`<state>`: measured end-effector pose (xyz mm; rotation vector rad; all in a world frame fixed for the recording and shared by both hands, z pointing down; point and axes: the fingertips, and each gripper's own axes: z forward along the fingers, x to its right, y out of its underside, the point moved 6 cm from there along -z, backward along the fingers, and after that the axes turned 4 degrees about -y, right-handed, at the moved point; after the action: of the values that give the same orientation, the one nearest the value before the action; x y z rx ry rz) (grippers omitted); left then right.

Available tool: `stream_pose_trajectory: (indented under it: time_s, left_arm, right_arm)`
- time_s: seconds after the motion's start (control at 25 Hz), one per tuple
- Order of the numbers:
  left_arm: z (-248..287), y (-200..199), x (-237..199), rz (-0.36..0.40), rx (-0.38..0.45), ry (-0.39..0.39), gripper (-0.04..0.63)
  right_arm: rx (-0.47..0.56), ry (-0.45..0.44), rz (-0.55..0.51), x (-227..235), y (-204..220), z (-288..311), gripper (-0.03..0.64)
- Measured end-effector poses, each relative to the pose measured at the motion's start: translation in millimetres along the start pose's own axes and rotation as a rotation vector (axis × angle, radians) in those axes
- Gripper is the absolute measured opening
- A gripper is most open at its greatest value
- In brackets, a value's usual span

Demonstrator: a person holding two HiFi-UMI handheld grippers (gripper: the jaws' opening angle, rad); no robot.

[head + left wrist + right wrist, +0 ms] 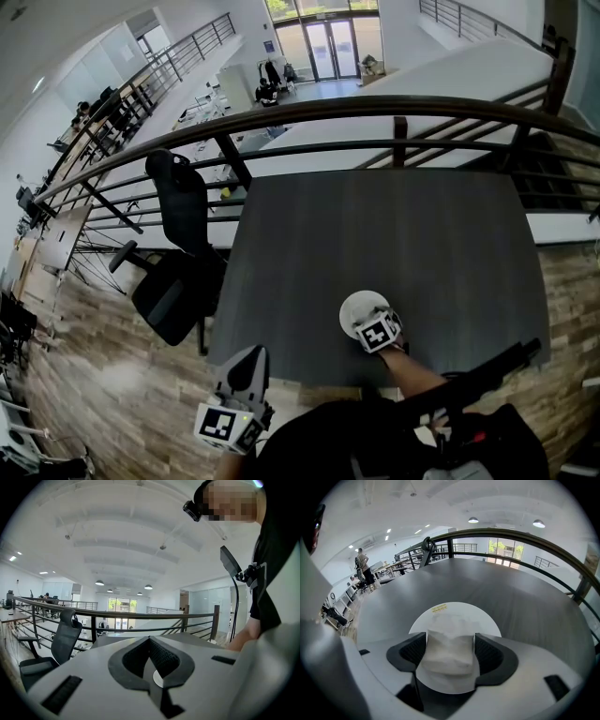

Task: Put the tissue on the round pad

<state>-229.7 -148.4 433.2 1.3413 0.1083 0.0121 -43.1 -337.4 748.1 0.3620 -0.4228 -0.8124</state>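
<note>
Left gripper point(247, 356): at 7 o'clock in the head view, off the dark grey wood-grain table point(394, 244), jaws together, nothing in them. I have no concern there.

Right gripper point(451, 637): tipped steeply down over the flat round white pad point(480, 618) at the table's 6 o'clock edge. Its jaws are wide, and both pads touch the sides of the folded white tissue point(449, 651), which I read as gripped. The tissue's far end reaches toward the pad's 12 o'clock half.

Risks as I see them:
- The tissue may cling to one jaw when released and get dragged off the rim.
- Released too high, it could flop over the pad's 6 o'clock rim.
- A nudge could slide the pad off the table edge.
</note>
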Motion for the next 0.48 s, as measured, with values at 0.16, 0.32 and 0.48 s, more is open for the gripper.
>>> stream_pose_trajectory:
  time_s: [0.16, 0.32, 0.48]
  left_arm:
    - [-7, -4, -5, 0.002, 0.004, -0.002, -0.006]
    - [-6, 2, -12, 0.001, 0.023, 0.010, -0.006]
    - [-7, 1, -9, -0.001, 0.040, 0.034, -0.006]
  right_arm:
    - [0.021, -0.025, 0.030, -9, -2, -4, 0.339]
    - [0.169, 0.001, -0.004, -5, -25, -8, 0.347]
    - [0.295, 0.045, 0.008, -1, -40, -40, 0.347]
